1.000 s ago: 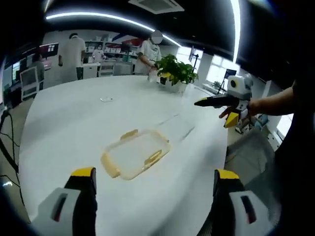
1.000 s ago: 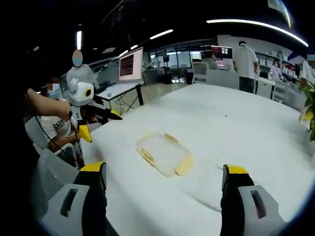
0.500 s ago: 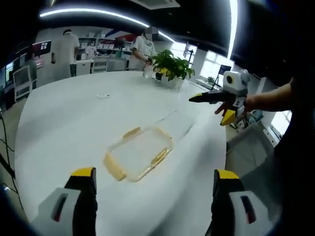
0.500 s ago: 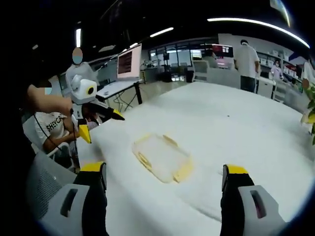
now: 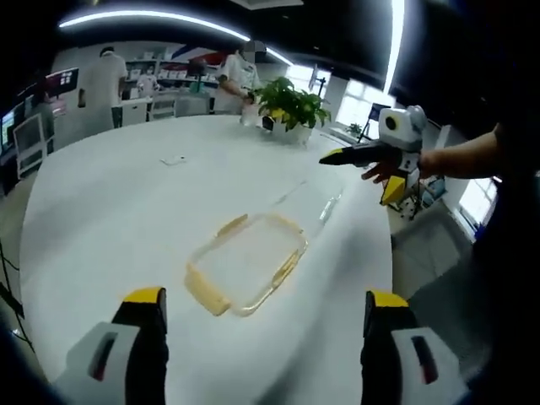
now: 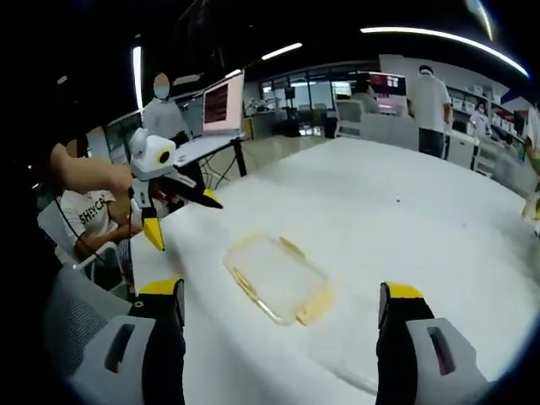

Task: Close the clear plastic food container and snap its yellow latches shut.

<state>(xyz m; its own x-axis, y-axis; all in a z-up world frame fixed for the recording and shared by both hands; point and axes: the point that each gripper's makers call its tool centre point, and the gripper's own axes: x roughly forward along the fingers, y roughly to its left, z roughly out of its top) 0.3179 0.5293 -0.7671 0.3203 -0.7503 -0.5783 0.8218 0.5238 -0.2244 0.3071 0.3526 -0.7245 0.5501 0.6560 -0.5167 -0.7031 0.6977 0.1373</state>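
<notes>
Both cameras are edging nearer the clear container [image 5: 246,264], which is lying untouched mid-worktop [image 5: 101,211] with yellow latches [image 5: 207,293] unsnapped, while left gripper [image 5: 261,354] and right gripper [image 6: 278,350] are spreading their fingers wide, empty.

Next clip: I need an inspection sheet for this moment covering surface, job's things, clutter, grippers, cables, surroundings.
Surface: large white table, bare around the container.
Job's things: clear plastic food container with yellow latches lying flat mid-table; whether the latches are snapped, cannot tell.
Clutter: small white object far across the table; potted green plant at the far edge.
Grippers: left gripper open, empty, short of the container; right gripper open, empty, likewise.
Cables: nothing seen.
Surroundings: office with monitor, desks, people standing and seated.
</notes>
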